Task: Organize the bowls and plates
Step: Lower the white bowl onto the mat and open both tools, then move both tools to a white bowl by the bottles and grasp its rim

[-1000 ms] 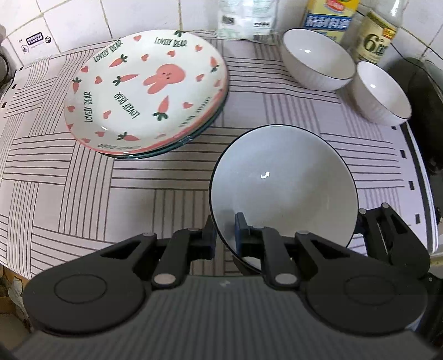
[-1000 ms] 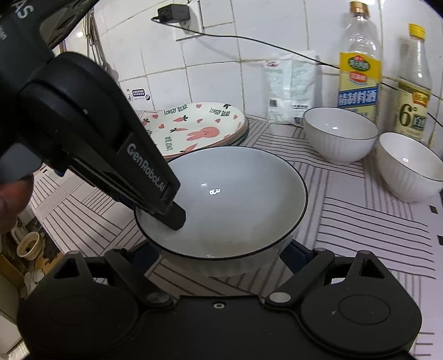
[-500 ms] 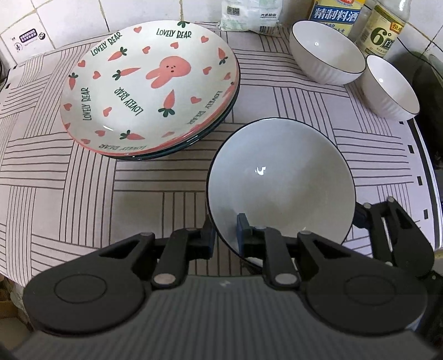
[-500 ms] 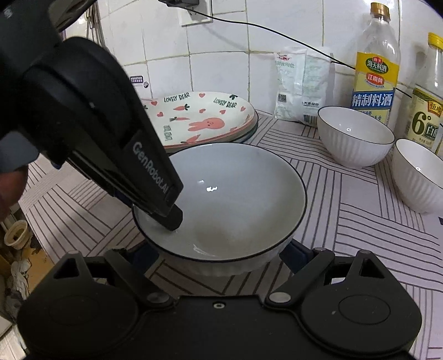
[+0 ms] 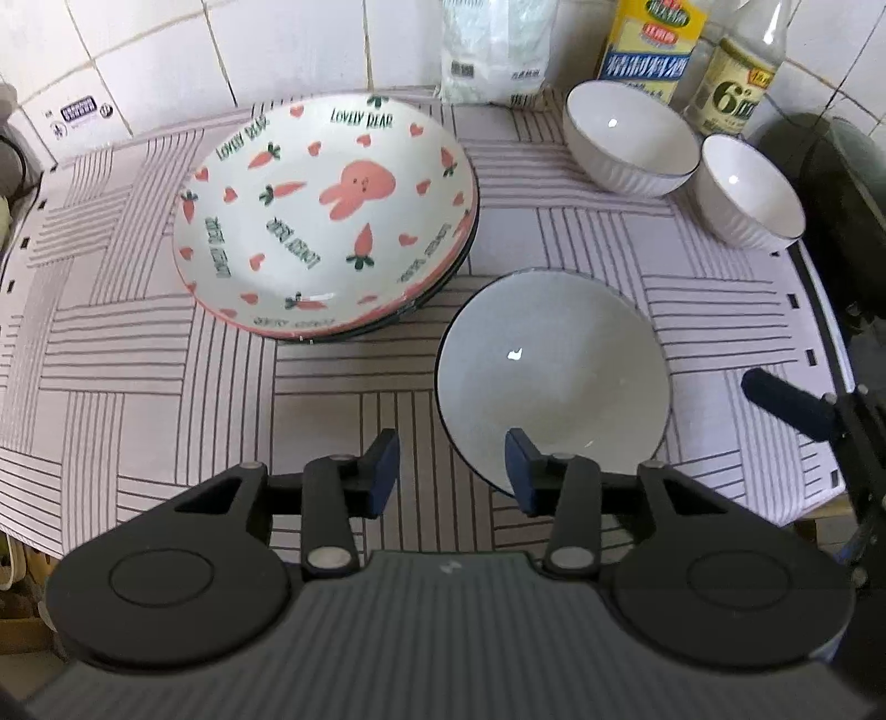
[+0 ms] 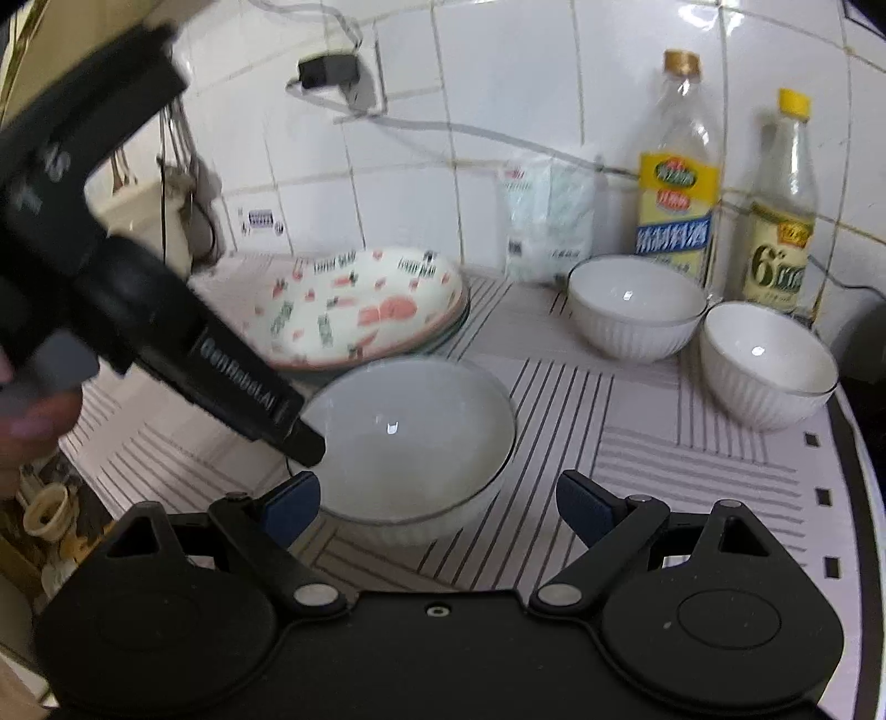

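We have just set the large bowl [image 5: 554, 376] down on the striped counter [image 5: 166, 399], just beside the stack of carrot-print plates [image 5: 326, 221], and we are letting go of it. Our left gripper [image 5: 451, 462] has just been opening its jaws: they now stand apart, one finger outside the bowl's near rim and the other over its inside, neither pad pressing on it. Our right gripper [image 6: 437, 504] also has its jaws spread wide, with the bowl sitting between and slightly beyond the fingertips, untouched as far as we can tell through the blur.

We judge this placement finished. Two small ribbed bowls [image 5: 631, 144] stand close together at the back right near the bottles [image 5: 653, 50], well apart from the large bowl. The next move probably calls for lifting clear without clipping the rim, then gathering those small bowls, perhaps nesting one inside the other, gripping each by its rim.
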A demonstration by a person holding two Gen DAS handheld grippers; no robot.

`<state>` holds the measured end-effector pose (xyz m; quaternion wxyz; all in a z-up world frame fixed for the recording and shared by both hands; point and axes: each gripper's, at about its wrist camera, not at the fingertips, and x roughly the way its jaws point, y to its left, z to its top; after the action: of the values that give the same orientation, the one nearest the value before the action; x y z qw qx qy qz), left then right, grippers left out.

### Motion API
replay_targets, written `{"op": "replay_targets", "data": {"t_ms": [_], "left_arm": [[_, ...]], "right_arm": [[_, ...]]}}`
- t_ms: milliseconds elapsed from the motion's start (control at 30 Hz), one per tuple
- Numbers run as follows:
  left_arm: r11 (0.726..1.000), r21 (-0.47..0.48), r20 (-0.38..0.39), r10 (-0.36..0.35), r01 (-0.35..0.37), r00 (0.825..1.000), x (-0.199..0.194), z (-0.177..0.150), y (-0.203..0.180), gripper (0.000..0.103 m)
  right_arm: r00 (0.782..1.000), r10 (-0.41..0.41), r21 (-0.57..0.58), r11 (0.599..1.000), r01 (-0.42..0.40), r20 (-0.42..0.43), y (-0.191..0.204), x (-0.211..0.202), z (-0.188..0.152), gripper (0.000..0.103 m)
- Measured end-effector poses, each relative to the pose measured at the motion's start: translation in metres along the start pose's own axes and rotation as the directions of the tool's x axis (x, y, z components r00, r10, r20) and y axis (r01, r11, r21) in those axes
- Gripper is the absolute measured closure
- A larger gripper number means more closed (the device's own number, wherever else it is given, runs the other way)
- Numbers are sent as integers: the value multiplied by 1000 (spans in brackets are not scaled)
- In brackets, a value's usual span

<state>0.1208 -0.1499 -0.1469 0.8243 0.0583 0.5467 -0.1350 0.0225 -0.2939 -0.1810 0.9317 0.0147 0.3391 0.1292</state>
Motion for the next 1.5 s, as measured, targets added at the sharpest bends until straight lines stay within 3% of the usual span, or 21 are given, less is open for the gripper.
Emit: {"op": "replay_targets", "data": {"t_ms": [400,667,867,1100,1267,1500], "left_arm": [[997,81,79,-13,7,997,-37,29,-17,58],[992,127,102,-26,12,994,-24,76,-24,52],[991,119,125,-73,58,990,-3,114,-21,47],[986,133,103,-111,97,988,44,157,-30,47],[977,189,112,-121,99,986,81,171,-41,47],[969,203,121,-170,143,978,109,187,-48,46]], "right_arm": [[991,-47,108,994,34,126,-24,-32,43,11],[989,-91,271,961,56,120,-57,-11,64,19],[994,-90,472,880,50,62,-89,24,64,26],[993,-109,612,788,64,36,-106,63,60,27],[987,-158,693,712,117,-5,-121,90,62,29],[966,-243,726,648,230,-89,-135,117,61,36]]}}
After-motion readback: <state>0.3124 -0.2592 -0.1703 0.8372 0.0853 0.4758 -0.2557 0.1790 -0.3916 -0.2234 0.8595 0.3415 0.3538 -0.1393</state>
